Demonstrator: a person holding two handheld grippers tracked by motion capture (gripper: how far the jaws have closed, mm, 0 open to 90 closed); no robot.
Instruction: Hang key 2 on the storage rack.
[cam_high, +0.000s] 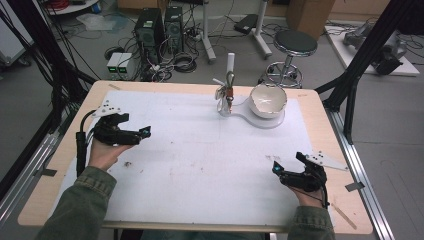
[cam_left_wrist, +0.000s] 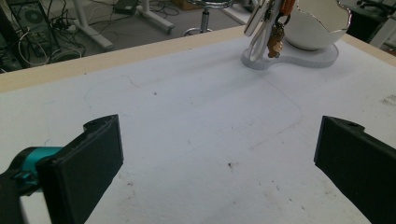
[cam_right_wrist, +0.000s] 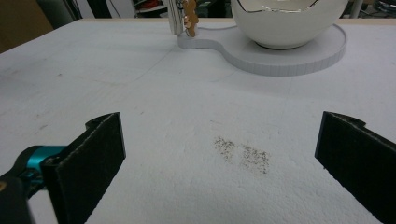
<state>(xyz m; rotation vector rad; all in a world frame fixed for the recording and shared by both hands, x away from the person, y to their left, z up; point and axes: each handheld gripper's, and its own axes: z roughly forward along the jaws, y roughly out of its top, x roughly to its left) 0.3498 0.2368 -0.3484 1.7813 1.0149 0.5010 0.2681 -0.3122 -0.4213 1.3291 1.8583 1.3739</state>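
No handling had begun: the left gripper (cam_high: 131, 133) and right gripper (cam_high: 287, 166) rested with jaws apart and empty, well apart from the white bowl (cam_high: 268, 99) on its stand (cam_high: 245, 116)

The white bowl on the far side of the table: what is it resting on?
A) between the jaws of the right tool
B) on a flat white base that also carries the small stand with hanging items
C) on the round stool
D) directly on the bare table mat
B: the white bowl sits on the flat white base, which extends to the small stand; both tools are apart from it.
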